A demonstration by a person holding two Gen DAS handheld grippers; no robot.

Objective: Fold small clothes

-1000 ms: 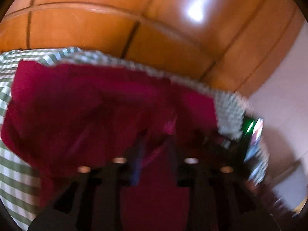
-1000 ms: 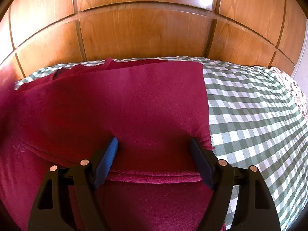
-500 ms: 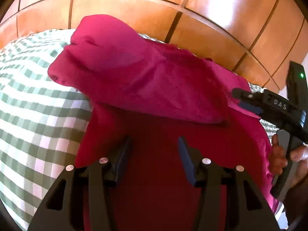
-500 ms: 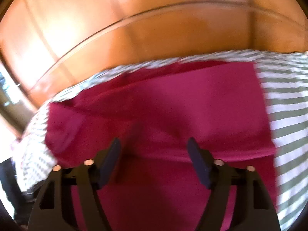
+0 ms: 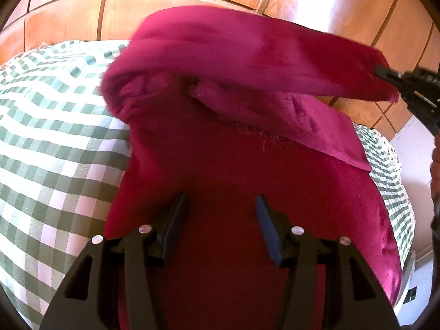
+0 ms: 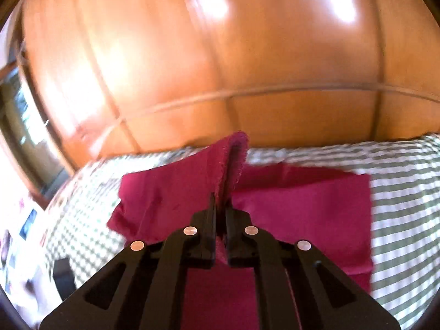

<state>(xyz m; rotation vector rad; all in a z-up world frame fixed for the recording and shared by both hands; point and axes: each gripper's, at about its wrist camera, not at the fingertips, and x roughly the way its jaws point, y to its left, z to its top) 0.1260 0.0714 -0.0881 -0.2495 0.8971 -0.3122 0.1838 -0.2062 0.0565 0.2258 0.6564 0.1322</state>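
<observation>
Pinching the red cloth's (image 6: 299, 206) edge, the right gripper (image 6: 220, 214) should carry it toward six o'clock, evenly; the left gripper (image 5: 221, 220) hovers open.

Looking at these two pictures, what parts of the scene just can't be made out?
- Left wrist view: the crimson cloth garment hides the bed beneath; its near end is cut off by the bottom edge.
- Right wrist view: motion blur smears the green checked bedcover.
- Right wrist view: the right gripper hides the pinched fabric edge.

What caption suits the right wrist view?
Right gripper pinches a raised fold of crimson garment above the green checked bedspread.
</observation>
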